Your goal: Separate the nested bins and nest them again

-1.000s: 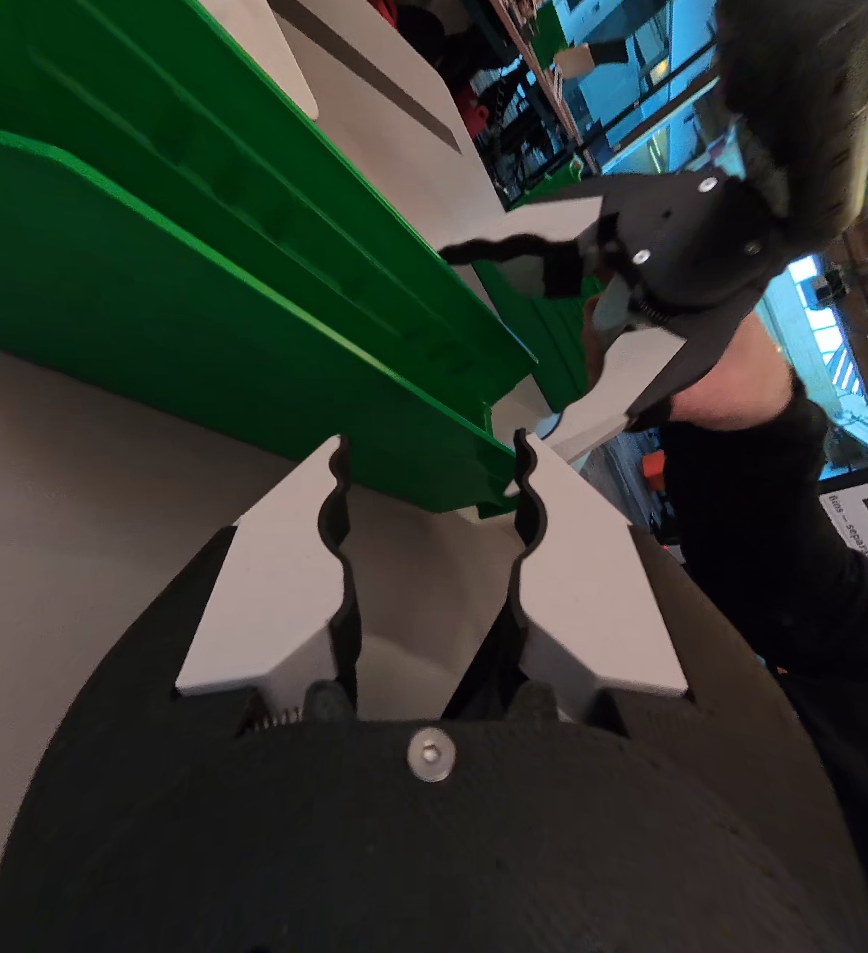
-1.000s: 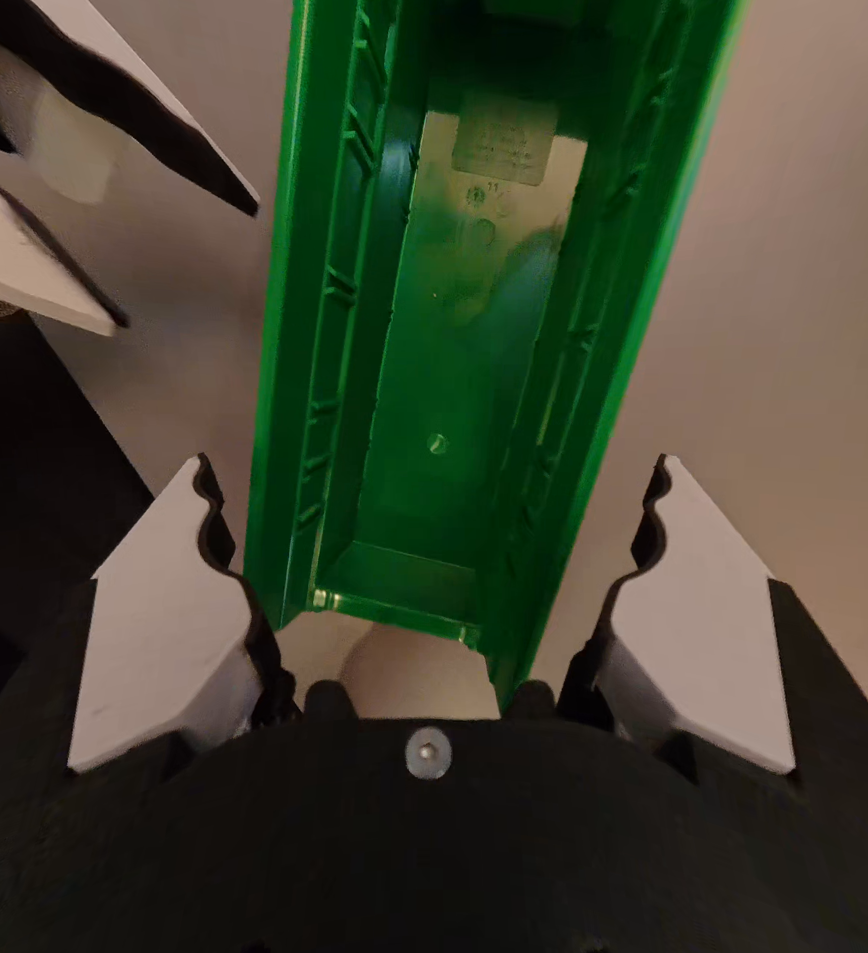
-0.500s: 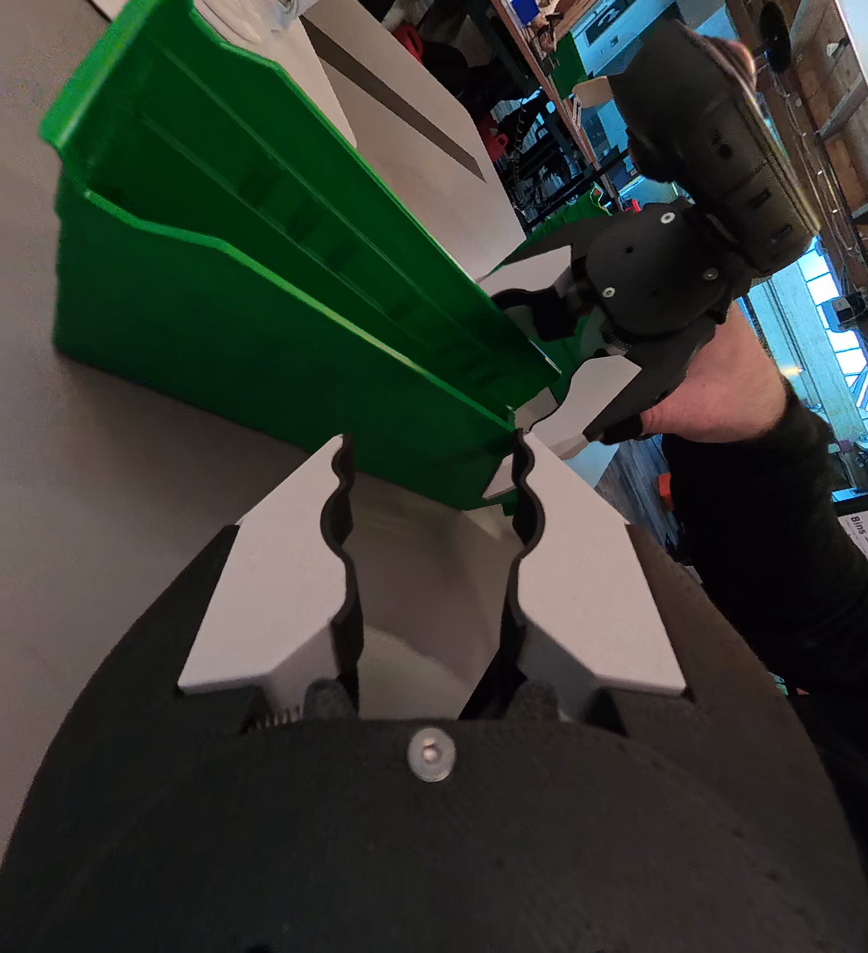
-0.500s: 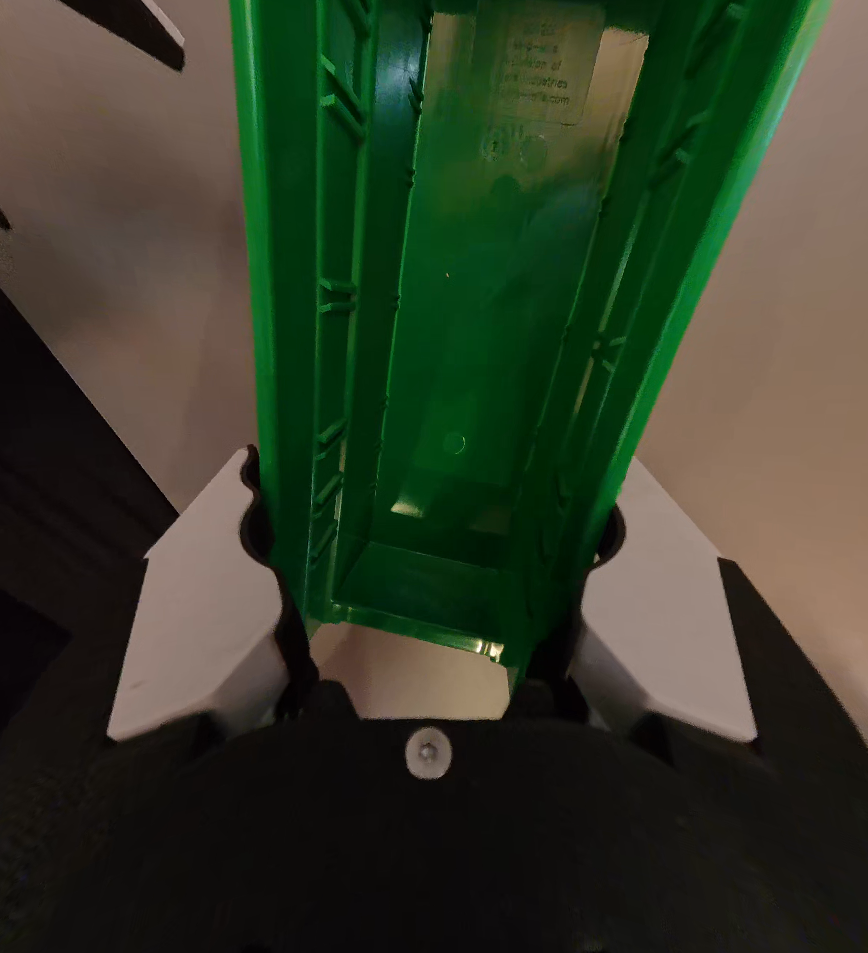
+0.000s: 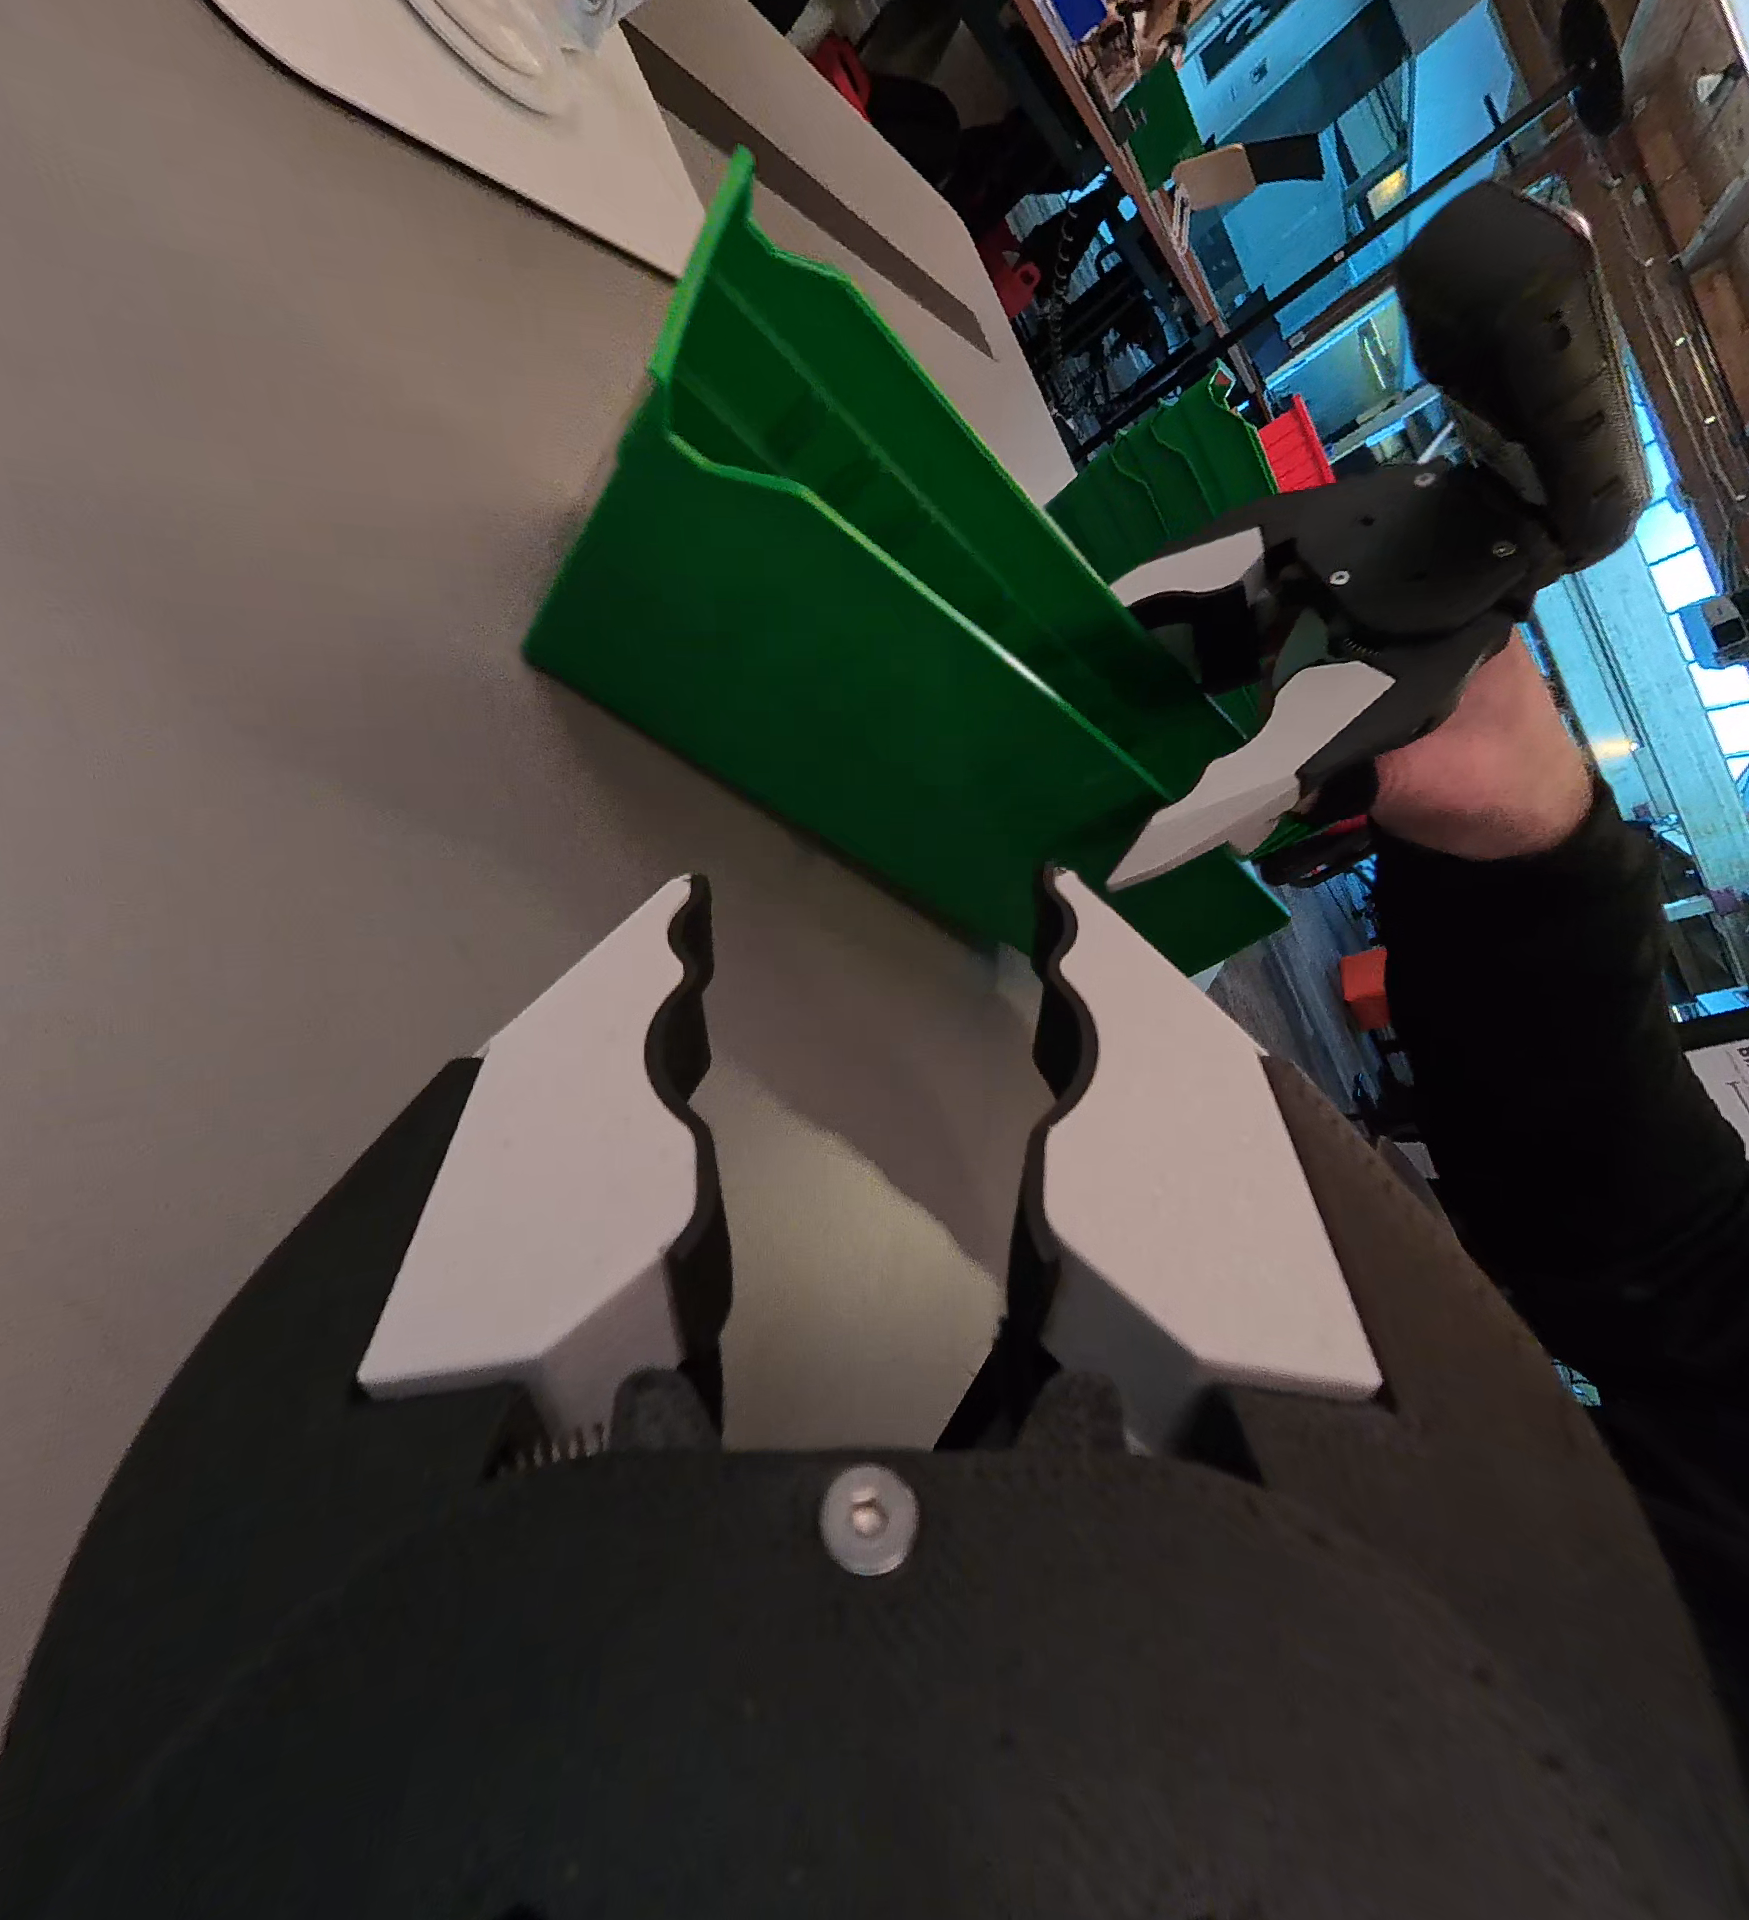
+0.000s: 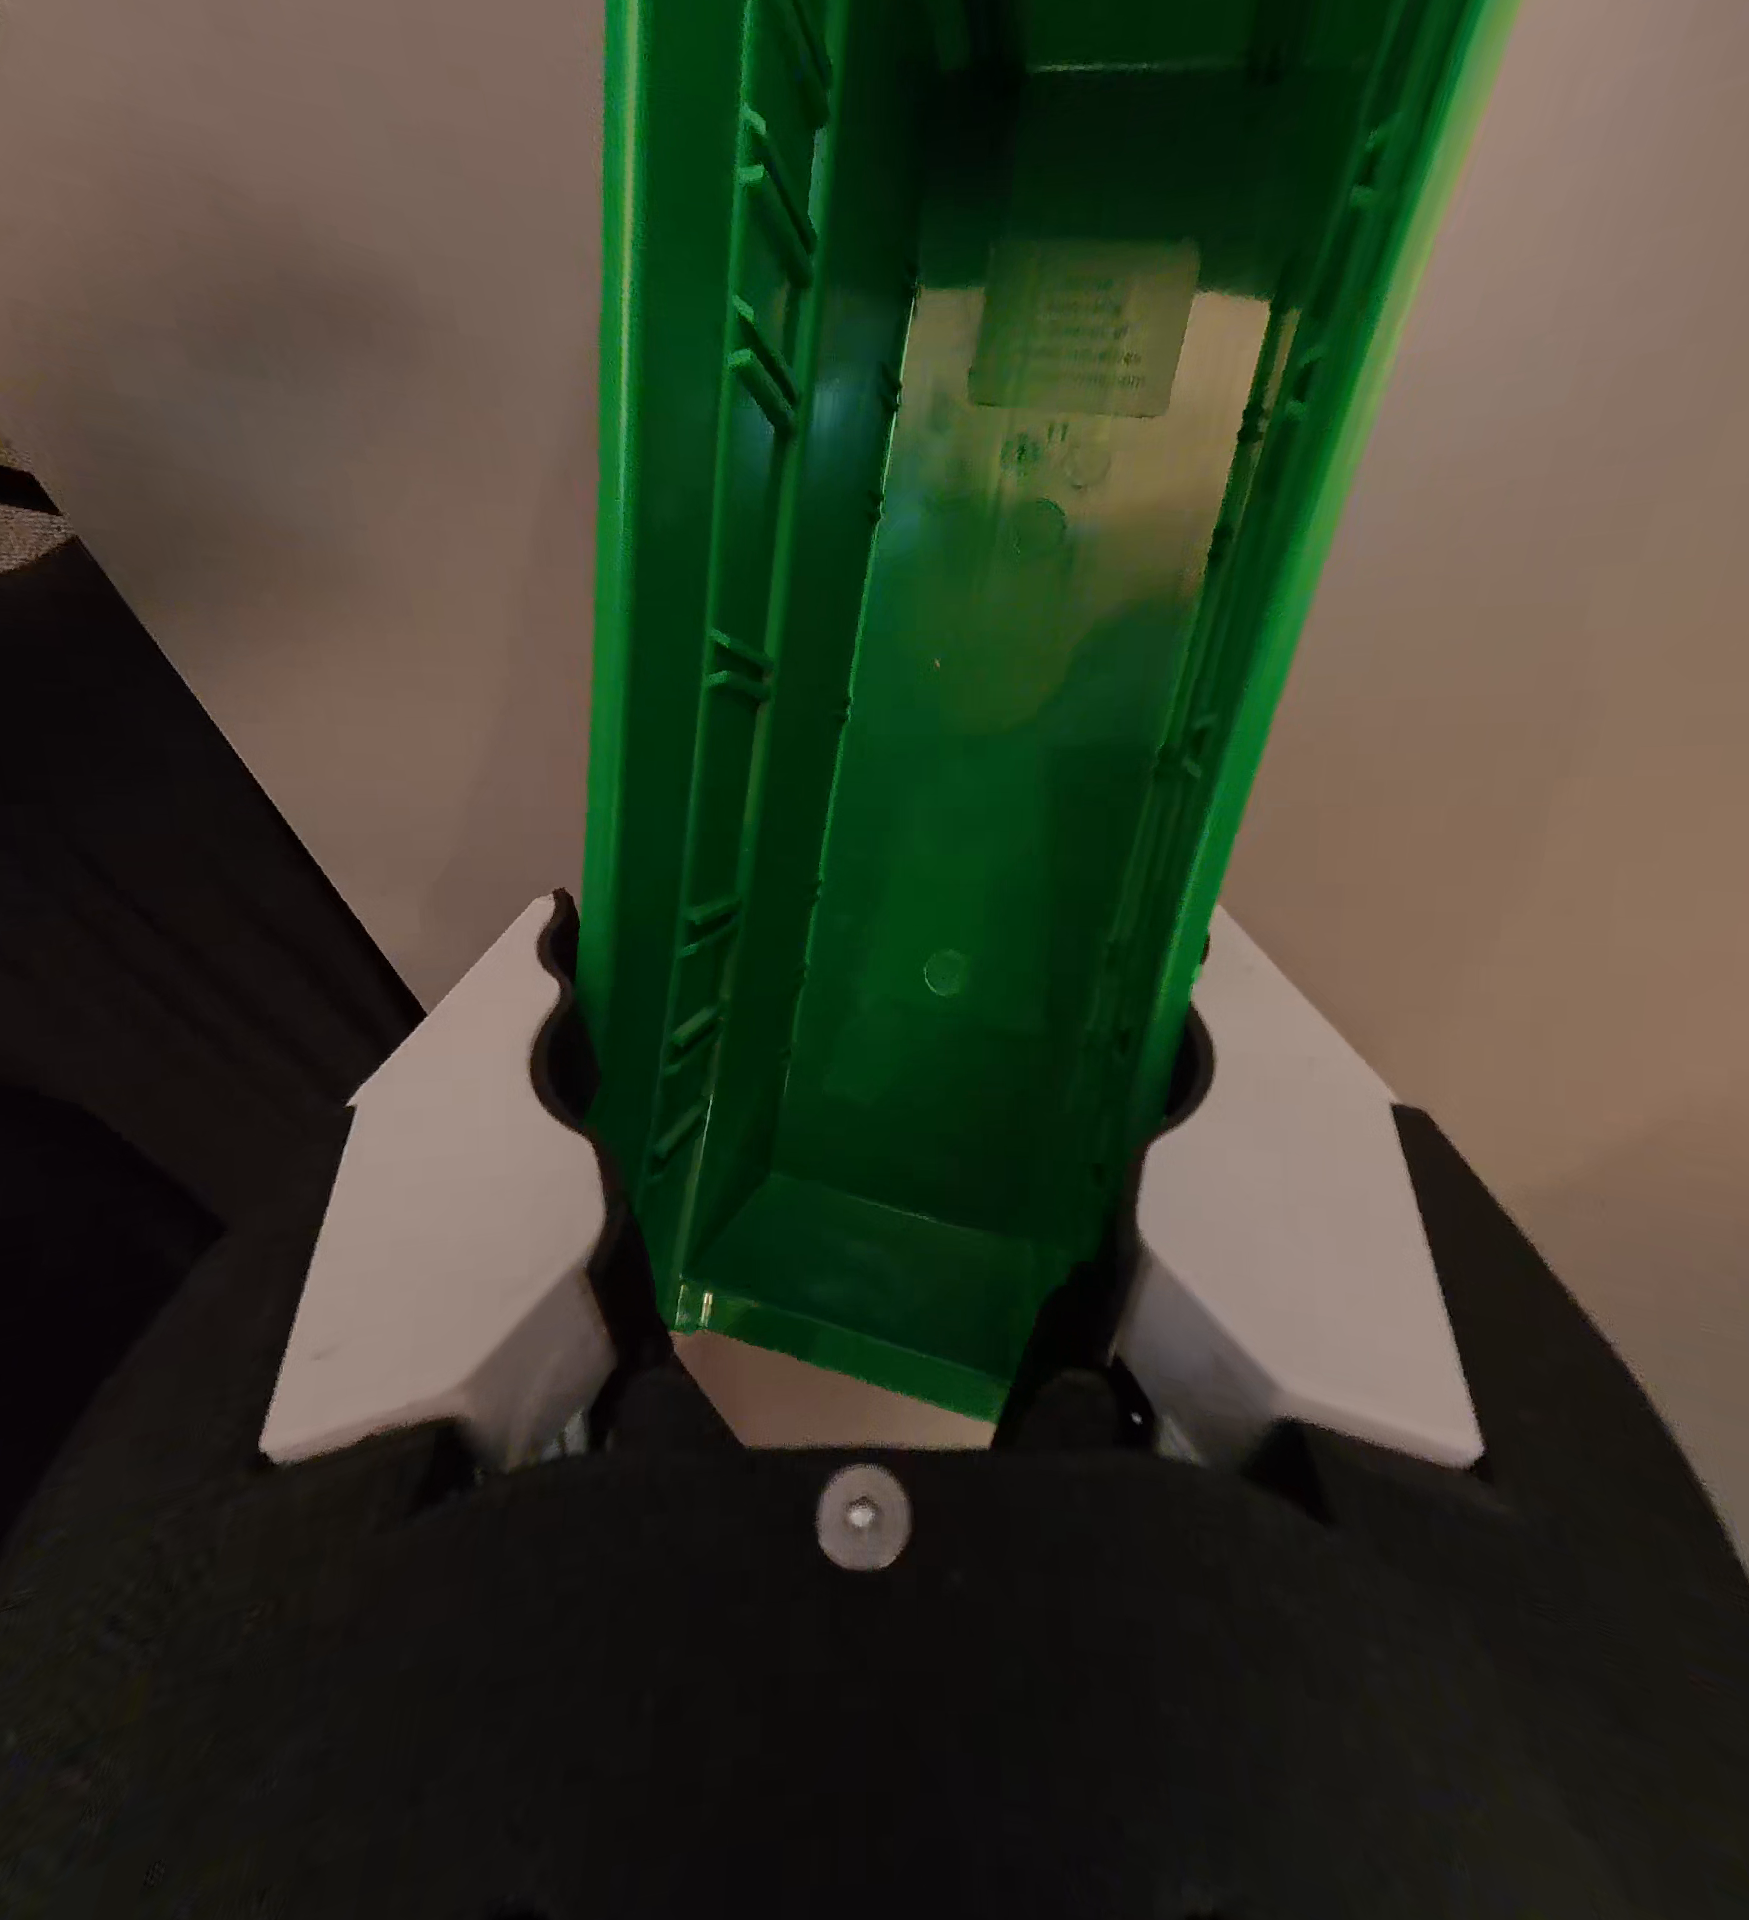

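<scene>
On the grey table [image 5: 174,623] the green bins [image 5: 849,665] lie nested, the right gripper [image 6: 880,1039] clamped across the inner bin [image 6: 953,727] at its near end, the left gripper [image 5: 870,914] spread empty beside them: separation seems underway, needing a pull.

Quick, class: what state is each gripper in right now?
Left gripper: open, holding nothing.
Right gripper: closed on the green bin.

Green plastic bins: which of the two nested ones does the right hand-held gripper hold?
The inner green plastic bin, raised at its far end; the right hand-held gripper clamps its side walls. The outer green plastic bin lies flat.
</scene>
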{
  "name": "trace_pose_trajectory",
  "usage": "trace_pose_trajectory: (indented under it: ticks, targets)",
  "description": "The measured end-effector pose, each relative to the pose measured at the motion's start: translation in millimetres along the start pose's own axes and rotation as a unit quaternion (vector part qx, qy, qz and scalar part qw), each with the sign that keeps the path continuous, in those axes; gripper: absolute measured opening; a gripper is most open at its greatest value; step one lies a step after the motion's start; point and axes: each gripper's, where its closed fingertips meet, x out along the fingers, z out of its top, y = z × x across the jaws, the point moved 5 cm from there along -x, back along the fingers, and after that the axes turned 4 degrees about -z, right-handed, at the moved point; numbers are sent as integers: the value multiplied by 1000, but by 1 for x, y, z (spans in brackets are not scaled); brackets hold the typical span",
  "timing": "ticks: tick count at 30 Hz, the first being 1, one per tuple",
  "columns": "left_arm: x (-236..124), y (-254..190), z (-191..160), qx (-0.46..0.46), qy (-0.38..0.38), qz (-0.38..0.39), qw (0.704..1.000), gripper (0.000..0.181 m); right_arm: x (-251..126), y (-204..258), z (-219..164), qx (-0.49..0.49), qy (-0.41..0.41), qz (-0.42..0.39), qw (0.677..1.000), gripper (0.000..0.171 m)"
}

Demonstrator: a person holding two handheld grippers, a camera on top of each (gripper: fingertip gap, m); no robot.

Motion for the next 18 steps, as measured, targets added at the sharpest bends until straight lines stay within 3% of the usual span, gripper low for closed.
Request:
trace_pose_trajectory:
  ticks: [12, 18]
  targets:
    - [4, 1, -3, 1, 8, 1, 1000, 61, -39, -40, -44, 49, -32, -14, 998, 107]
    - [3, 2, -3, 1, 9, 3, 1000, 61, -81, -58, -61, 82, -77, -4, 994, 107]
